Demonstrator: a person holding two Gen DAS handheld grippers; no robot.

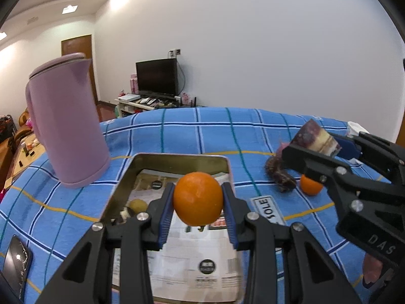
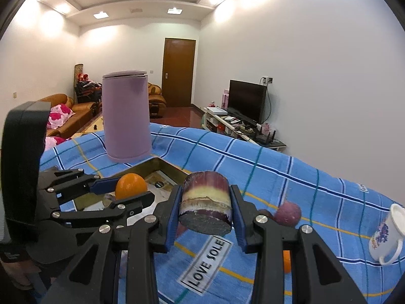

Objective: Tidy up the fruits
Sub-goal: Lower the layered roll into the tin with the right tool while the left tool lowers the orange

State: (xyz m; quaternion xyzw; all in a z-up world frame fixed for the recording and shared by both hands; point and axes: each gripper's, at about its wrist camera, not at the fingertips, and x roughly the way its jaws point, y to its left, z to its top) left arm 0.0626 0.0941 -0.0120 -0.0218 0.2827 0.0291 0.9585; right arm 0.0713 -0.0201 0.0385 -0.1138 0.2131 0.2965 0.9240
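The orange [image 1: 198, 198] is round and smooth-skinned, clamped at its widest part between the blue ribbed pads of the left gripper [image 1: 198, 202]. The jaws stand roughly an orange's width apart, both pads pressed to the skin. The fruit hangs above the tray [image 1: 121, 177], a shallow rectangular metal tin with rounded corners, lined with printed paper; a small yellowish fruit [image 1: 138, 205] lies at its left wall.

The right gripper [image 2: 205, 210] is closed on a cut cylinder of sugarcane [image 2: 205, 206], purple rind with a pale yellow band and a dark flat end, held clear of the cloth.

On the blue checked tablecloth [image 1: 202, 131], a second orange [image 1: 310, 185] lies beside a dark, rough lump [image 1: 279, 176]. A round purple fruit [image 2: 288, 213] sits just beyond the right gripper's right finger. A matte lilac kettle [image 1: 66, 124] stands upright behind the tray's left corner. A white printed mug [image 2: 387, 235] stands tilted at the right edge. A dark phone [image 1: 16, 263] lies flat at the lower left.
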